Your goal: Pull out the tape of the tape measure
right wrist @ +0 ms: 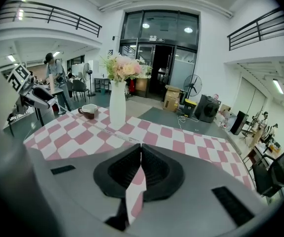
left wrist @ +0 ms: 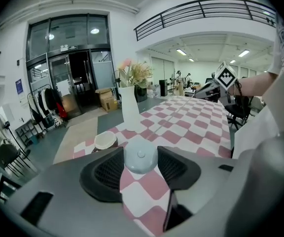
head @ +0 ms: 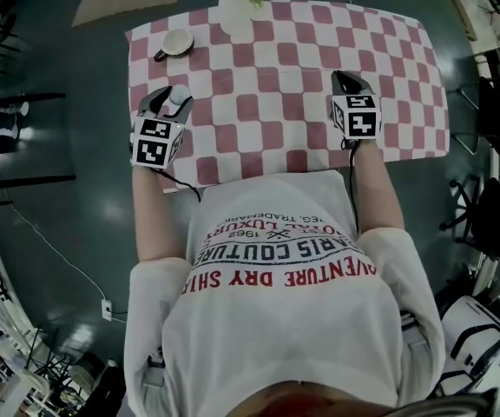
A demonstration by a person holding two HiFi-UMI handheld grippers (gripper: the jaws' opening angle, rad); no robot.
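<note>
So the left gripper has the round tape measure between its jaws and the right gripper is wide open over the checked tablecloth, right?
Not quite. The right gripper is shut, jaws together with nothing between them, as the right gripper view shows. The left gripper does hold the round tape measure, and the right one is over the checked tablecloth.

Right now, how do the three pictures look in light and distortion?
Head view: dim, with soft glare spots on the dark floor. Left gripper view: strong fisheye, railing bends, corners black. Right gripper view: same curve, ceiling lamps glare.
</note>
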